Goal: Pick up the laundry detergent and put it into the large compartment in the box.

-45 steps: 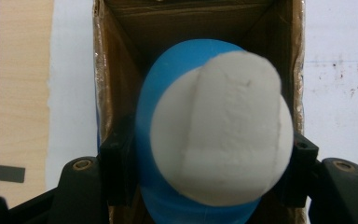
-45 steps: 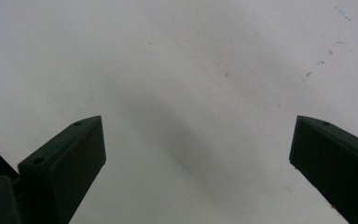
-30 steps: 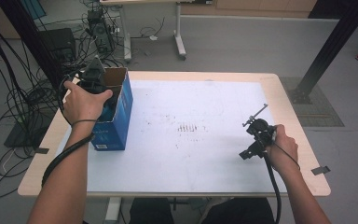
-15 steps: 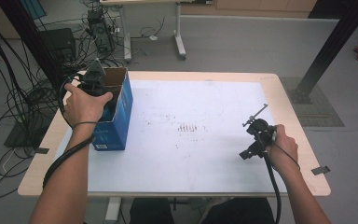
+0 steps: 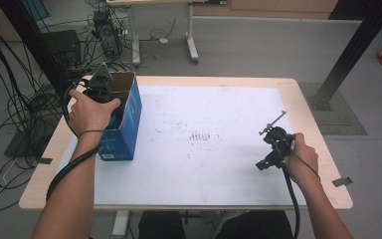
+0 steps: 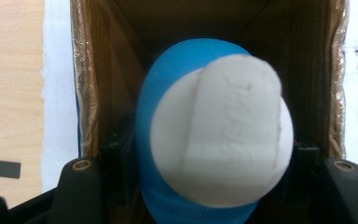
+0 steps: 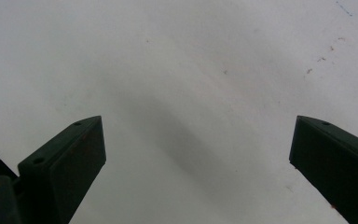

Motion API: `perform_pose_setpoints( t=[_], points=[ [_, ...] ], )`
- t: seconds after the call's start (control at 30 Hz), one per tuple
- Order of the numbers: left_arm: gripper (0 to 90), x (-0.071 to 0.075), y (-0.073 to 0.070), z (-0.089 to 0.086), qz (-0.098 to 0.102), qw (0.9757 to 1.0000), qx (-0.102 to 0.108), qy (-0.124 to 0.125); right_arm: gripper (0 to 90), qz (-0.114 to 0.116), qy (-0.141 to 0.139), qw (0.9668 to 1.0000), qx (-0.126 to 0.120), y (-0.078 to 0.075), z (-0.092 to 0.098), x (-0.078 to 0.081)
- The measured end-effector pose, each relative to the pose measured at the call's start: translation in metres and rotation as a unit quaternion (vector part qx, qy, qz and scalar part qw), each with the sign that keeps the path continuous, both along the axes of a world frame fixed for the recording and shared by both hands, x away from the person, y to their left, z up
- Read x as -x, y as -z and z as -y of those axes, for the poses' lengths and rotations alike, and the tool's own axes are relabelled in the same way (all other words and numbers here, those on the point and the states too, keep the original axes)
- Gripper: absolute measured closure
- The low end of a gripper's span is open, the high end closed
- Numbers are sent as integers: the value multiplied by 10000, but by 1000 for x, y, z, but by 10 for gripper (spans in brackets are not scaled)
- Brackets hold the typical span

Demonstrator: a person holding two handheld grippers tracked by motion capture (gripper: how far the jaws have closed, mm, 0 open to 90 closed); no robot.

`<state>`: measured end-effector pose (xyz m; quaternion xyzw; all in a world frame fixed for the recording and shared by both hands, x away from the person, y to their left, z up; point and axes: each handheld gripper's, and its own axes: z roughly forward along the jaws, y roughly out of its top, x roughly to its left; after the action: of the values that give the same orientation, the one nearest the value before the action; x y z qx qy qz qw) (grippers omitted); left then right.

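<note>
On the table point(image 5: 238, 89) with its white sheet, the blue cardboard box point(image 5: 124, 124) stands open near the left edge. Your left forearm reaches forward and your left hand point(image 5: 92, 112) bends over the box top, pointing the left gripper point(image 6: 214, 186) down into it. Its jaws are clamped on a blue and white object point(image 6: 214, 135) inside the box. Your right hand point(image 5: 301, 154) rests on the sheet, well apart, and the right gripper point(image 7: 198, 158) stands wide open with nothing in it.

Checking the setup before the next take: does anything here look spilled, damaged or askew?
Little stands out. The white table cover carries small reddish-brown specks near its middle, like stains. The open blue box has a rough, frayed cardboard rim. The left claw grips a blue and white object inside it.
</note>
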<state>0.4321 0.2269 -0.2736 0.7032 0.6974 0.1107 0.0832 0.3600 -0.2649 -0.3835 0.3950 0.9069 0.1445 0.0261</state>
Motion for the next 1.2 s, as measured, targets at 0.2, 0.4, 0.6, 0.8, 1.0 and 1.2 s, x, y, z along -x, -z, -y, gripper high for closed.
perform_pose_setpoints(
  t=[0.2,0.4,0.6,0.8,1.0,1.2],
  points=[
    [374,0,0,0,7,10000,10,-9,33,-2,-17,10000,-19,0,-1,0],
    [374,0,0,-1,7,10000,17,-10,33,9,0,10000,-5,-1,1,0],
    [374,0,0,0,-2,10000,8,-6,33,16,-13,10000,-9,-1,1,0],
    [374,0,0,-1,9,10000,32,-21,33,18,-12,10000,4,-1,0,0],
    [374,1,0,-2,7,10000,39,-11,32,27,-12,10000,-5,-1,1,0],
    [374,1,0,-3,22,10000,67,-12,33,15,-6,10000,2,-1,0,1]
  ],
)
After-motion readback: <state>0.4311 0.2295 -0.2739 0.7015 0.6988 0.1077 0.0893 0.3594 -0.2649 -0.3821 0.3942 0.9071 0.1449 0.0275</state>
